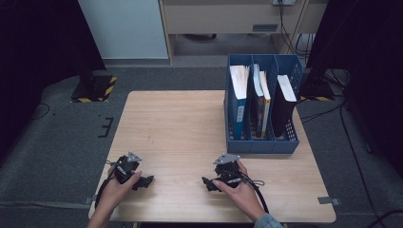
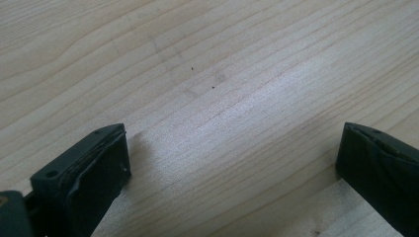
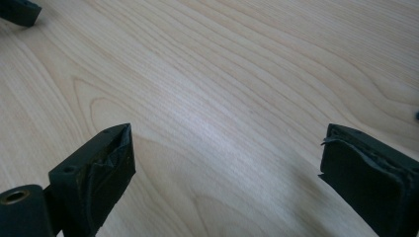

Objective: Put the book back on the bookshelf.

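Note:
My left gripper (image 1: pixel 144 182) rests on the wooden table (image 1: pixel 180 123) near the front left, held by a hand, jaws pointing right. In the left gripper view, the left gripper (image 2: pixel 232 163) is open with only bare wood between its jaws. My right gripper (image 1: pixel 208 183) lies near the front centre under the other hand, jaws pointing left. In its own view the right gripper (image 3: pixel 225 168) is open too, with nothing in it. A dark jaw tip (image 3: pixel 19 11) of the other gripper peeks in at the top left corner.
A blue three-slot file holder (image 1: pixel 262 145) stands at the table's back right. It holds a blue book (image 1: pixel 239 107), two thinner books (image 1: pixel 261 104) and a black binder (image 1: pixel 283 109). Grey carpet surrounds the table, with cables at right.

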